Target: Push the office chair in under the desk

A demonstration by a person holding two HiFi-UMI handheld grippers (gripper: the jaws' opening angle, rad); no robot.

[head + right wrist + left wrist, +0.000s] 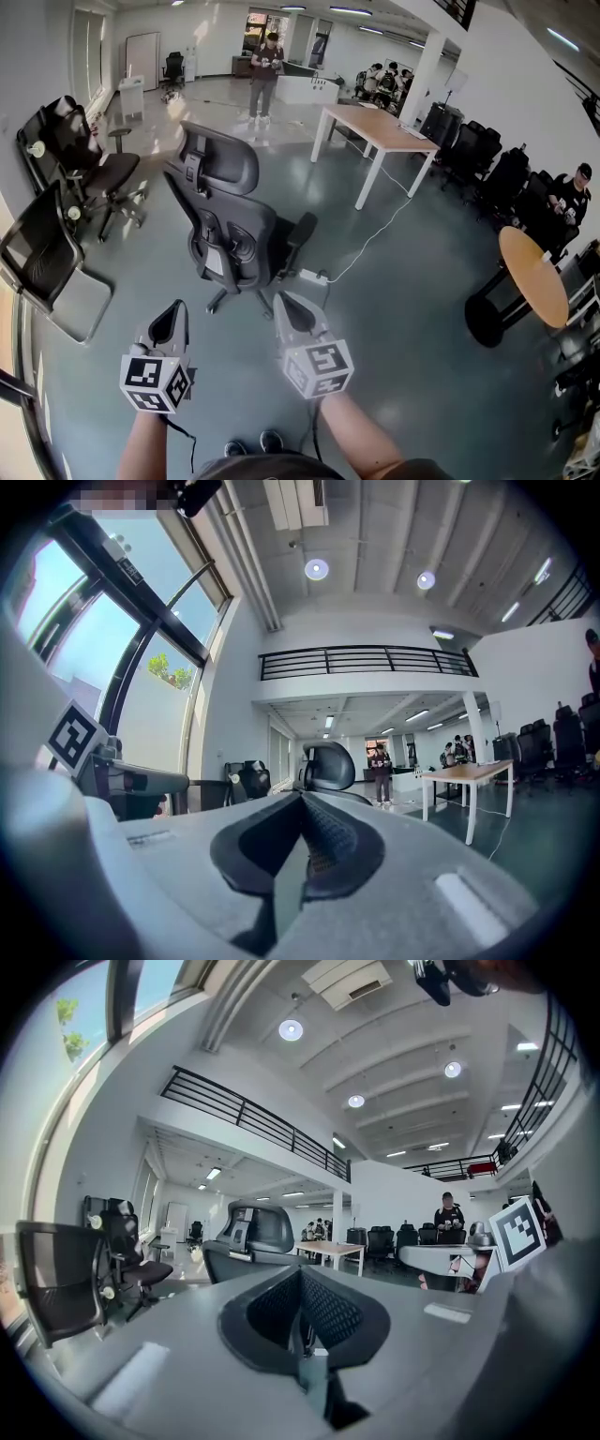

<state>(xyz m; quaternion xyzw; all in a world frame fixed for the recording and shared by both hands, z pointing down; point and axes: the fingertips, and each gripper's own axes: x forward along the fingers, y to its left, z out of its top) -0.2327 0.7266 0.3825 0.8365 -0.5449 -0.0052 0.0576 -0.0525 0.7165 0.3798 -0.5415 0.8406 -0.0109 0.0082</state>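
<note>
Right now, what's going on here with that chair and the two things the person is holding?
A person holds a claw in each hand, the left claw and the right claw, both shut and empty, pointing level at the back of a black office chair. The chair stands loose on the floor just ahead of them, untouched. The wooden-topped desk is farther off to the right, so the pushing has not started.

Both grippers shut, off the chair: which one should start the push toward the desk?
Left, probably: the left gripper sits across the office chair from the desk, so its push would run deskward. The right gripper is nearer, but less in line.
</note>
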